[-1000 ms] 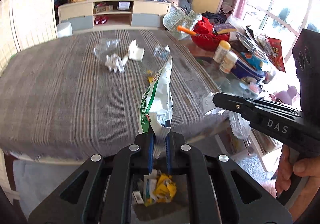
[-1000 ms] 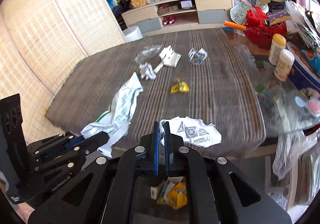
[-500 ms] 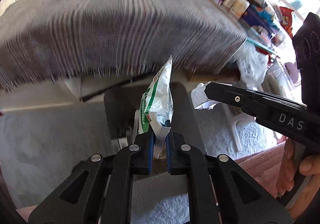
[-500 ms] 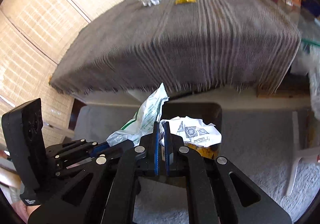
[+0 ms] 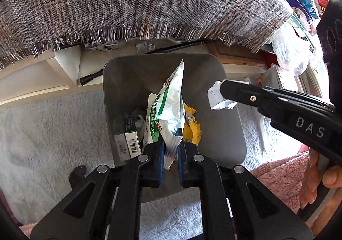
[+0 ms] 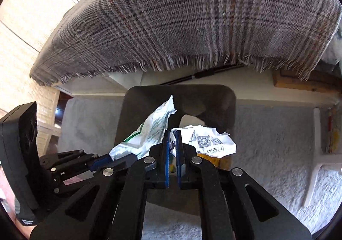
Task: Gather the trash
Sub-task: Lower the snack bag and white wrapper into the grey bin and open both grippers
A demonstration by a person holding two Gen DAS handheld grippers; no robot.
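Note:
My left gripper is shut on a white and green snack bag, which stands up over the open grey trash bin. The bin holds a small green box and yellow wrappers. My right gripper is shut on a crumpled printed paper above the same bin. In the left wrist view the right gripper comes in from the right with the paper at its tip. In the right wrist view the left gripper sits low left, holding the bag.
The fringed plaid tablecloth hangs over the table edge just beyond the bin. Pale grey carpet surrounds the bin. A pink fluffy cloth lies at the right, where a hand grips the right tool. Clutter and plastic bags crowd the far right.
Both grippers have dropped from above the tabletop to below its edge, and now point down into the bin. The bag and the paper stayed in their grips.

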